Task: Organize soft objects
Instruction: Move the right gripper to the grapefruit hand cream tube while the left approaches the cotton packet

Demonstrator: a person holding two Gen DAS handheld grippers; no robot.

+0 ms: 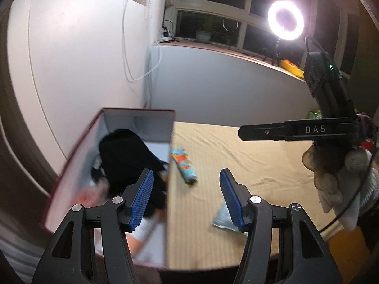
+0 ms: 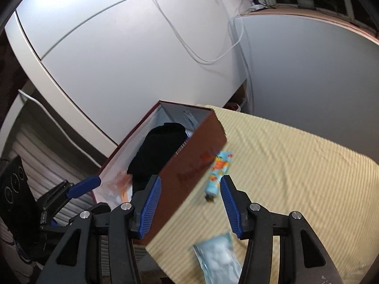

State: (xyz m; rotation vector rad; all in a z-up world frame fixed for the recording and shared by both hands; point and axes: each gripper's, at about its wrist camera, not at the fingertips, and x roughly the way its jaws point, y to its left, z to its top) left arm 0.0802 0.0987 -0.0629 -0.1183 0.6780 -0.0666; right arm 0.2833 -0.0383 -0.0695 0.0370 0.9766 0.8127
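A brown cardboard box [image 1: 71,156] [image 2: 199,156] stands open at the table's left edge, with a black soft item [image 1: 125,156] [image 2: 158,146] and other pieces inside. A light blue patterned roll [image 1: 183,165] [image 2: 218,172] lies on the cloth beside the box. A pale blue packet of white balls [image 1: 222,217] [image 2: 218,260] lies nearer. My left gripper [image 1: 187,198] is open and empty, above the box's right wall. My right gripper [image 2: 189,203] is open and empty, above the box's near corner; its body also shows in the left wrist view [image 1: 296,130].
The table carries a striped yellow cloth [image 2: 296,165]. White cabinet panels [image 2: 142,59] and a hanging white cable [image 2: 201,54] stand behind the box. A bright ring light [image 1: 285,20] sits on the window sill. A gloved hand [image 1: 331,172] holds the right gripper.
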